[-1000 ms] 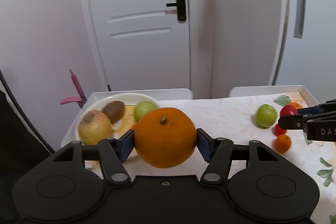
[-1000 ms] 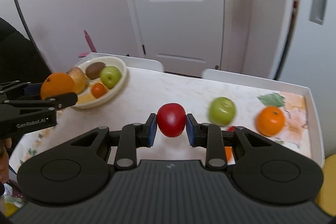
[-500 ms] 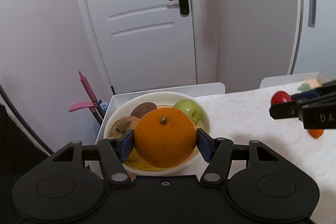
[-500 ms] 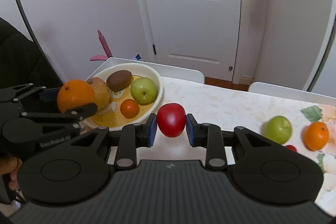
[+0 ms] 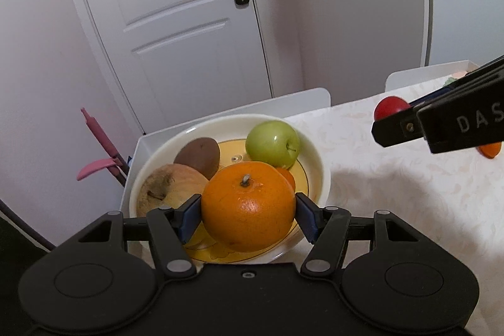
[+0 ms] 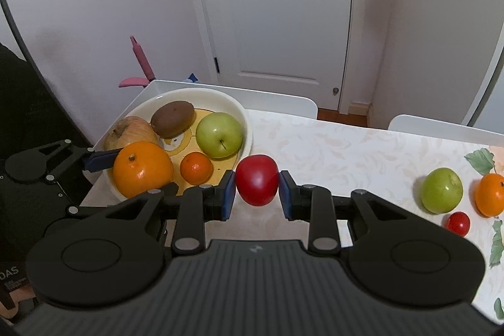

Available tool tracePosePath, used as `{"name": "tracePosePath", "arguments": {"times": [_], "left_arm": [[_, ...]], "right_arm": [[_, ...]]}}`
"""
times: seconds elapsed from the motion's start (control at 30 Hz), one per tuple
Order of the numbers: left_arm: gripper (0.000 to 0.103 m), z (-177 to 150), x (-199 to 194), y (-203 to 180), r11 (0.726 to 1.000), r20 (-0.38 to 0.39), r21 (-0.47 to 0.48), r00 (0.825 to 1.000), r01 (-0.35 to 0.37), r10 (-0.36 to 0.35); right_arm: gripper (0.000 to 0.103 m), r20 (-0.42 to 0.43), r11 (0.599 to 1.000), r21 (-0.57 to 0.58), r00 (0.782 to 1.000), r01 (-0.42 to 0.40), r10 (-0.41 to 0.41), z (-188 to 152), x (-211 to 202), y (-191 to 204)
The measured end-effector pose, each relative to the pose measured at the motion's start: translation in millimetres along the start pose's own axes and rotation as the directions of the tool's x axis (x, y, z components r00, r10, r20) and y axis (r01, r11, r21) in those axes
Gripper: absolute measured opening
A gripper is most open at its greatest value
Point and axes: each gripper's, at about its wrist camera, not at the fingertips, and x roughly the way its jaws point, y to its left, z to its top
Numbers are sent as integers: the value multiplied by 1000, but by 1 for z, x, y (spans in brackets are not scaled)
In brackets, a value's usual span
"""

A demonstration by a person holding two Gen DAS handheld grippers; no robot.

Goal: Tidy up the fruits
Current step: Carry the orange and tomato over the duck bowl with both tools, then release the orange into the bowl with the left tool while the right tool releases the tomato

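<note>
My left gripper [image 5: 248, 216] is shut on a large orange [image 5: 247, 205] and holds it over the near side of the white bowl [image 5: 315, 147]. The bowl holds a green apple [image 5: 272, 143], a kiwi [image 5: 198, 155], a brownish pear [image 5: 167, 188] and a small tangerine [image 6: 196, 167]. My right gripper [image 6: 256, 190] is shut on a red apple [image 6: 256, 179], just right of the bowl [image 6: 245, 128] and above the table. The orange also shows in the right wrist view [image 6: 142, 169].
On the table's right side lie a green apple [image 6: 441, 190], an orange [image 6: 489, 194] and a small red fruit [image 6: 458, 222]. A white raised rim [image 6: 277, 98] edges the table's far side. A pink object [image 5: 100, 147] stands beside the table's left end.
Both grippers moved left toward the bowl with their fruits. The orange now hangs over the bowl's near side; the red apple has come close to the bowl's right edge.
</note>
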Motion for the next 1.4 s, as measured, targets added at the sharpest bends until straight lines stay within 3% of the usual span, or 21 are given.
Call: {"name": "tracePosePath", "arguments": {"times": [0.07, 0.17, 0.2, 0.53, 0.77, 0.93, 1.27, 1.33, 1.4], "left_arm": [[70, -1, 0, 0, 1000, 9, -1, 1000, 1, -1], [92, 1, -9, 0, 1000, 65, 8, 998, -10, 10], [93, 2, -12, 0, 1000, 76, 5, 997, -12, 12], [94, 1, -33, 15, 995, 51, -92, 997, -46, 51], [94, -4, -43, 29, 980, 11, -184, 997, -79, 83], [99, -9, -47, 37, 965, -22, -249, 996, -87, 84], [103, -16, -47, 34, 960, -69, -261, 994, -105, 90], [103, -17, -46, 35, 959, -73, -265, 994, -101, 84], [103, -19, -45, 35, 958, -74, -268, 994, -97, 80]], "right_arm": [[44, -4, 1000, 0, 1000, 7, -7, 1, 2, -1], [44, -6, 1000, 0, 1000, 9, -9, 3, 2, -2], [44, -6, 1000, 0, 1000, 7, -7, 4, 2, -2], [44, -5, 996, -57, 998, -63, 63, 20, 6, -1], [44, -19, 988, -105, 993, -116, 115, 28, 16, 7], [44, -46, 980, -129, 988, -152, 147, 30, 28, 14], [45, -107, 973, -131, 978, -190, 177, 26, 61, 17], [49, -105, 971, -130, 976, -201, 188, 25, 63, 17], [80, -90, 970, -124, 976, -211, 201, 25, 63, 16]]}}
